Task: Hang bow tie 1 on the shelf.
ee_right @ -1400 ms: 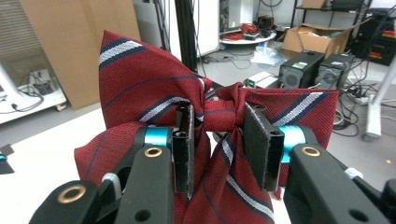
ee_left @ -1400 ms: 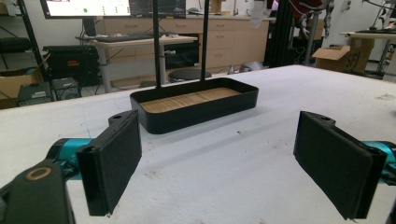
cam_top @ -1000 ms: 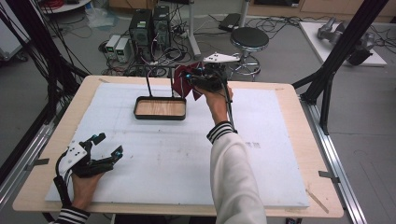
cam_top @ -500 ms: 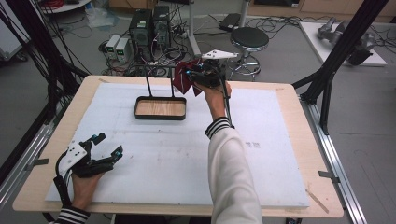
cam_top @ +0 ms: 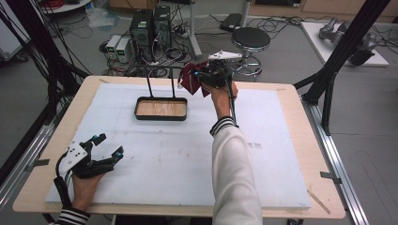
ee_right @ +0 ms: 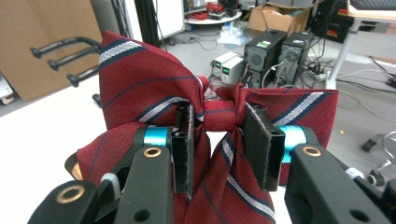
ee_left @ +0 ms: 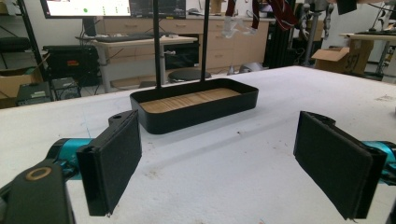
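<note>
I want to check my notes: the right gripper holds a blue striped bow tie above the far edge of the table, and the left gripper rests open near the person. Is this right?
Not quite: the bow tie is red, as the right gripper view shows. The right gripper does hold it, and the left gripper is open.

The floor (cam_top: 291, 51) was grey and littered with cables. At the upper centre of the high view stood two black computer towers (cam_top: 150, 28), with two small pale units (cam_top: 117, 47) to their left and a round black stool (cam_top: 251, 40) to their right. Black frame struts (cam_top: 338, 61) rose at both sides. The left gripper view showed wooden cabinets (ee_left: 219, 37), a desk (ee_left: 130, 44) and a monitor (ee_left: 88, 7).
</note>
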The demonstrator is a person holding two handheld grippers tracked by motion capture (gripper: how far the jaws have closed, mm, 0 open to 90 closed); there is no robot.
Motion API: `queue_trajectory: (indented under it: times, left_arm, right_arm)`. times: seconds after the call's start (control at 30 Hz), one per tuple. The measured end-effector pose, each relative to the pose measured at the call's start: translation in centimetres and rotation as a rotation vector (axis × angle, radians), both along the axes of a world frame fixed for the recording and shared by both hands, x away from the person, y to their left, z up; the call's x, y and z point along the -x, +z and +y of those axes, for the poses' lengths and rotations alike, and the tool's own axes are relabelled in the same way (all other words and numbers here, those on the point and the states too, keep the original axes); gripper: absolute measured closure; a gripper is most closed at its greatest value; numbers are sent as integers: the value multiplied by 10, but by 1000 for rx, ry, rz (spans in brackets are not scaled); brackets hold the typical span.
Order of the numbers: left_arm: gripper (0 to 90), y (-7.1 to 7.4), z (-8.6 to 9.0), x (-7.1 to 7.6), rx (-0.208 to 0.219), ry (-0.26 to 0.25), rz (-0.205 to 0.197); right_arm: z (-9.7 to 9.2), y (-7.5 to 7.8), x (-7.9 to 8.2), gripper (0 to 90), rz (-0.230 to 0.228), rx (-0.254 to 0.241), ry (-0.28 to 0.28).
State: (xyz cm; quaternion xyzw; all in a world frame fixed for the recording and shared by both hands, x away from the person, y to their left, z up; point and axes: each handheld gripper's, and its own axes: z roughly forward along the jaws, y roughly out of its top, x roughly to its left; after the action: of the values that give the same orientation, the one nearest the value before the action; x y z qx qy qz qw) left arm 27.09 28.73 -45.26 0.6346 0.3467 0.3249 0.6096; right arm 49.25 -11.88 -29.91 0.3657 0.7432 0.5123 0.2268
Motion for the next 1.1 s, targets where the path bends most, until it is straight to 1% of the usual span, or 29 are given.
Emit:
queue_trajectory:
  times: [0.1,0.2,0.27,0.33,0.47,0.63,0.77,0.83,0.9,0.93,0.97,1.03,1.07,1.1]
  left_arm:
    - [155,0,0,0,-5,-2,1]
    - [155,0,0,0,-1,-2,0]
    - [155,0,0,0,-4,-2,0]
    - [155,0,0,0,1,-2,-1]
    - [155,0,0,0,0,-3,-3]
    - [155,0,0,0,0,-3,-3]
    - [155,0,0,0,0,-3,-2]
    - [155,0,0,0,0,-4,-2]
    - [155,0,0,0,1,-4,-4]
    - [156,0,0,0,-2,-4,-2]
    - [156,0,0,0,-2,-4,-2]
    - [156,0,0,0,-1,-4,-2]
    - [155,0,0,0,-2,-4,-2]
    - [155,0,0,1,-6,-4,-2]
  right_arm:
    - [-1,-1,-1,656,4,11,-7]
    - [-2,-2,-1,656,10,21,-17]
    - [-2,-2,-1,656,6,39,-23]
    - [-2,-2,-2,655,10,42,-23]
    - [-4,-4,-3,653,25,47,-34]
    - [-3,-8,-4,650,50,73,-39]
    - [-4,-10,-6,619,50,69,-43]
    - [-4,-10,-6,544,50,68,-46]
    - [-4,-11,-6,404,49,61,-51]
    - [-5,-12,-7,305,57,54,-54]
    - [-5,-13,-7,239,67,52,-62]
    - [-5,-14,-7,107,77,84,-94]
    - [-5,-14,-7,91,80,96,-104]
    - [-6,-14,-6,91,80,101,-100]
